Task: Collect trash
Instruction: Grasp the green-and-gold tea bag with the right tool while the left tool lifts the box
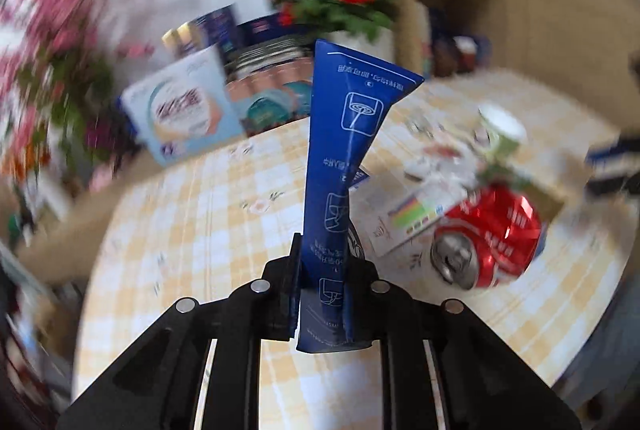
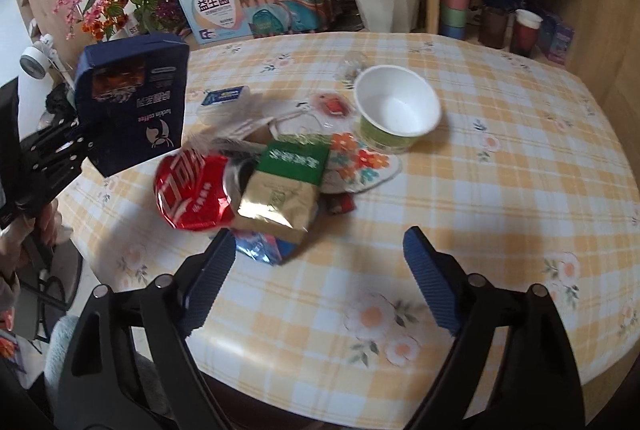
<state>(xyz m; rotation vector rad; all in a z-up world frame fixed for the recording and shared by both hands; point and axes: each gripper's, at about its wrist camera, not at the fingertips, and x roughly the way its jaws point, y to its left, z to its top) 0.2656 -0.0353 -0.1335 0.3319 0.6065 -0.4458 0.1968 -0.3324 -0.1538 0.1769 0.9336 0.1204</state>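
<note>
One blue coffee pouch (image 1: 344, 150) clamped in the left gripper (image 1: 322, 294) jaws, long axis pointing away from them; beside one red can (image 2: 192, 194), right gripper (image 2: 320, 270) jaws apart.

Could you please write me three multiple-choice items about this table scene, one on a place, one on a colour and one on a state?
1. Where does the crushed can lie?
A. left of the gold and green packet
B. inside the paper bowl
C. on the shelf

2. What colour is the packet in the left gripper?
A. red
B. dark blue
C. yellow

3. How does the right gripper stand?
A. shut on the bowl
B. shut on the can
C. open with nothing between its fingers

Answers: 1 A, the right wrist view shows the can against the packet's left side. 2 B, both views show it dark blue. 3 C, only tablecloth shows in the gap.
</note>
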